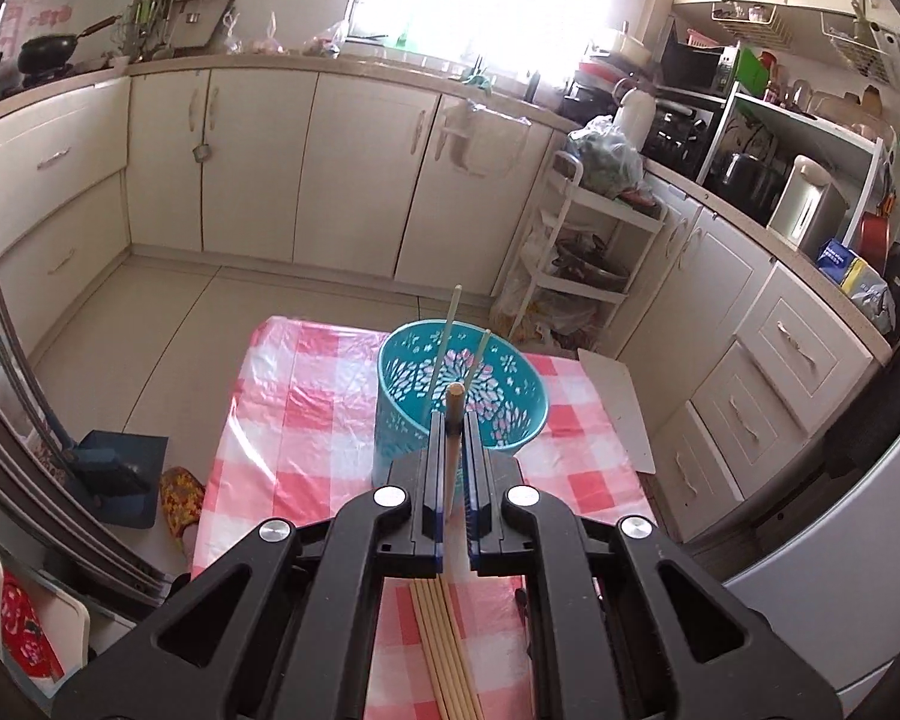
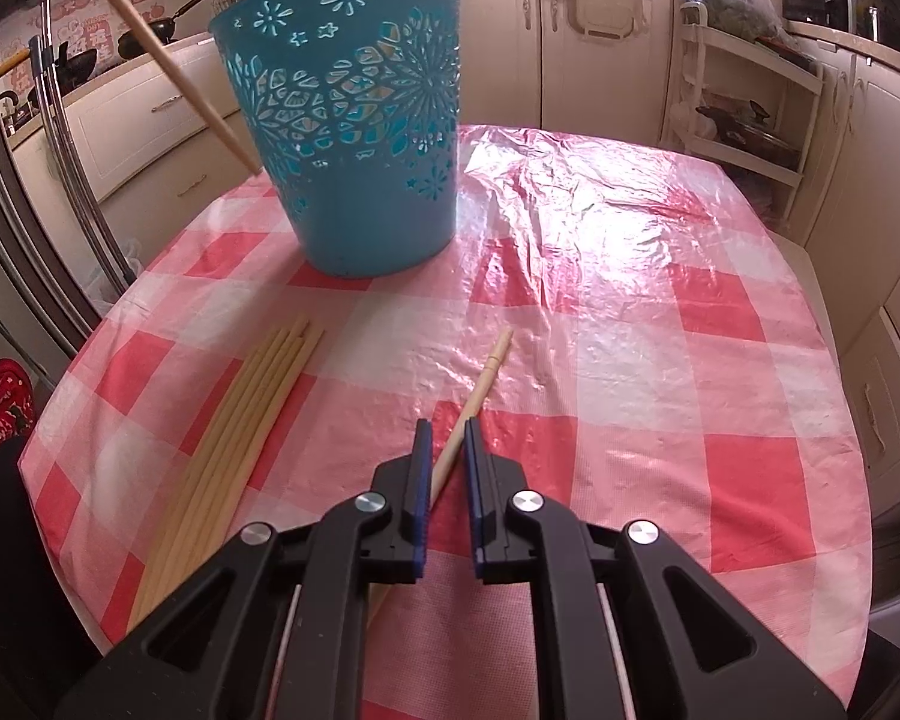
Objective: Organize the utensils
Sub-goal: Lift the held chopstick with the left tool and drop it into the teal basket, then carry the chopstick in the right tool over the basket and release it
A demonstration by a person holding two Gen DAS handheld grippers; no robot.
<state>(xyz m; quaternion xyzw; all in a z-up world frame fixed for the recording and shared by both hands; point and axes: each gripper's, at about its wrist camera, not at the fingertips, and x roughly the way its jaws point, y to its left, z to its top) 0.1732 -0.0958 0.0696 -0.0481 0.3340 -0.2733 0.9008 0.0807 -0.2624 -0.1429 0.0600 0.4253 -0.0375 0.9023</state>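
Left gripper (image 1: 452,420) pinches a chopstick (image 1: 453,405), lower end hidden between pads. Right gripper (image 2: 448,429) pinches another chopstick (image 2: 487,373) lying on the tablecloth (image 2: 630,312). Basket (image 2: 354,120), upper centre, rim cropped; bundle (image 2: 240,420) lower left.

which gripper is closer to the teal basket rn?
Left. The left gripper hovers beside the basket rim, holding a chopstick; the right gripper sits well short, down at the tablecloth.

Basket (image 2: 354,138) stands behind chopsticks (image 2: 240,420) (both on table (image 2: 660,330)).
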